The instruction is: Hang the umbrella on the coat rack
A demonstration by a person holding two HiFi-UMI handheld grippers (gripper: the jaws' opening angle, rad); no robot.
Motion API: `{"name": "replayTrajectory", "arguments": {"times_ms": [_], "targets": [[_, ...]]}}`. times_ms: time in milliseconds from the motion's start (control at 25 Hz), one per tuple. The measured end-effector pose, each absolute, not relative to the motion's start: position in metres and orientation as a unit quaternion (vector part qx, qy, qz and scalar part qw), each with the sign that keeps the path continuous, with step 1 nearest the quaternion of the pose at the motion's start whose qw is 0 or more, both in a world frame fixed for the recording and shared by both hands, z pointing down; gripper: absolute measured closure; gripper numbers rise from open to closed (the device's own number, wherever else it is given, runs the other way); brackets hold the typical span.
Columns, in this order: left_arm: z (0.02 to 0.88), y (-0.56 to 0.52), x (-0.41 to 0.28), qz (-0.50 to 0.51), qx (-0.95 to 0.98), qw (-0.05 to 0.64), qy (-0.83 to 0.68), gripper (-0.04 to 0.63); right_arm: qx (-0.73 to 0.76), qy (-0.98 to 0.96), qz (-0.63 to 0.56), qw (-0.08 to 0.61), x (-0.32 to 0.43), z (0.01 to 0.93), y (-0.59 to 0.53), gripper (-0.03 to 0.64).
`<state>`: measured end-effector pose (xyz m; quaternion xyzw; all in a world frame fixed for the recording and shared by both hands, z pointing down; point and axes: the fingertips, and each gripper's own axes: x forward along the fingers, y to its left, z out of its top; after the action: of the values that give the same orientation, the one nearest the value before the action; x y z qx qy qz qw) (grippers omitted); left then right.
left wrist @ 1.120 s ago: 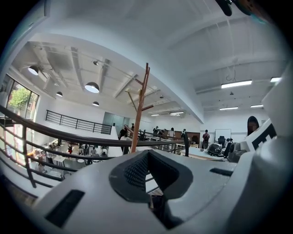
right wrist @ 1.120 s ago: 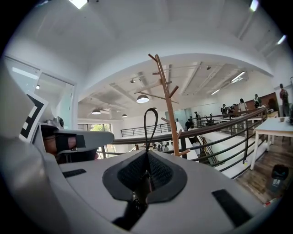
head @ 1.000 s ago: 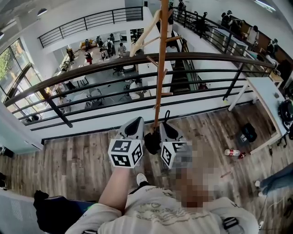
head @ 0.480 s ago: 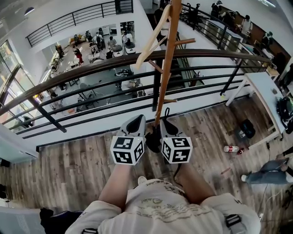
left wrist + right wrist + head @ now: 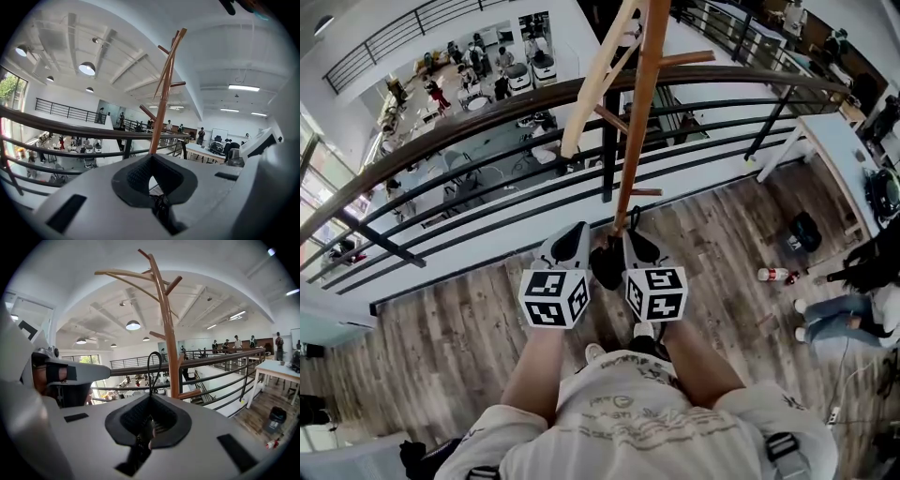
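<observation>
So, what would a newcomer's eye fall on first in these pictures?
First the tall wooden coat rack, rising straight ahead by the dark railing above a lower floor. Then, close before its pole in the head view, the left gripper and right gripper, side by side, both shut on a black umbrella, whose strap loop stands up from the right gripper.

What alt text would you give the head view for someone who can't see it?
Seen from above, a person holds a folded black umbrella between the left gripper and right gripper, close to the pole of a wooden coat rack. Behind it, a dark railing overlooks a lower floor with people.
</observation>
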<state>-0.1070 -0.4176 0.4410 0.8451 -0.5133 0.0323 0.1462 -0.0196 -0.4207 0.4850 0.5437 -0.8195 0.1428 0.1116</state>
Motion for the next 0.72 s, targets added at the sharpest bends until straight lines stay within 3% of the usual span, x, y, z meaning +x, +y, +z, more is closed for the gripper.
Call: {"name": "replayTrajectory", "arguments": {"times_ms": [720], "targets": [[0.503,-0.436,-0.132,0.072,0.837,0.181,-0.511,0.6,0.57,-0.758,0.227,0.222,-0.028,0.633,-0.46,0.614]]}}
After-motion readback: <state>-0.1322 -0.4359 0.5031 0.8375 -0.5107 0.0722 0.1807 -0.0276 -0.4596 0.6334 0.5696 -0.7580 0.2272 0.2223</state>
